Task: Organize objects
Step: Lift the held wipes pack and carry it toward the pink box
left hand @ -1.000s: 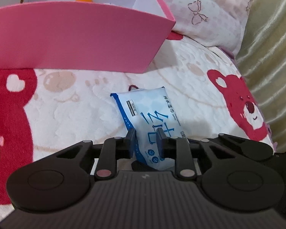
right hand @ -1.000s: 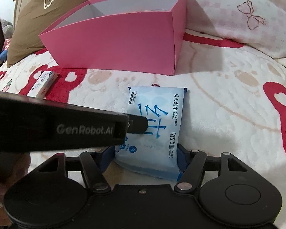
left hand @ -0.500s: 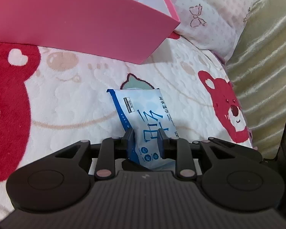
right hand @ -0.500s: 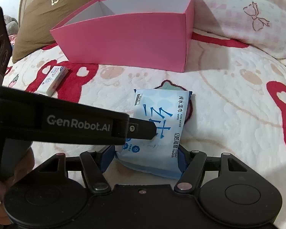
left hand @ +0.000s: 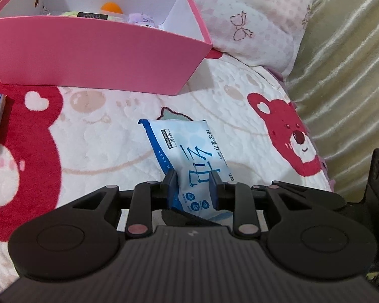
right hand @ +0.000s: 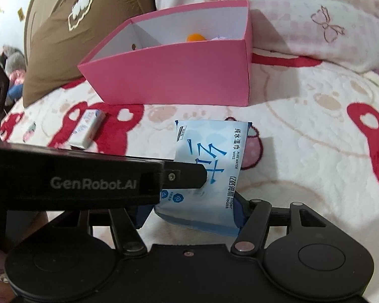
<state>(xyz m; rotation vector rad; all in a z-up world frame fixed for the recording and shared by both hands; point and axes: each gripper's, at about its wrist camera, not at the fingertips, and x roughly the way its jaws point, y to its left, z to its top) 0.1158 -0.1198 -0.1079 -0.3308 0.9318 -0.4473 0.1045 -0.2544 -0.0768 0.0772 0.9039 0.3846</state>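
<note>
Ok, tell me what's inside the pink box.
In the pink box: an orange ball, a pale green item with a black label, and something purple. The front wall hides the floor and anything lower.

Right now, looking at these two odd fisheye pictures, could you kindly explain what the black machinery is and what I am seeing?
There is no robot here: a person holds a hand-held claw in each hand, and each claw carries a camera looking along its two fingers. One picture is from the left claw, the other from the right claw. Both grip the same blue pack of wet wipes, the left across its thin faces, the right across its width. The black bar marked GenRobot.AI in the right view is the left claw seen from the side. Below is a bedspread with red bears. On it sit a pink box with an orange ball inside, and a small white carton.
</note>
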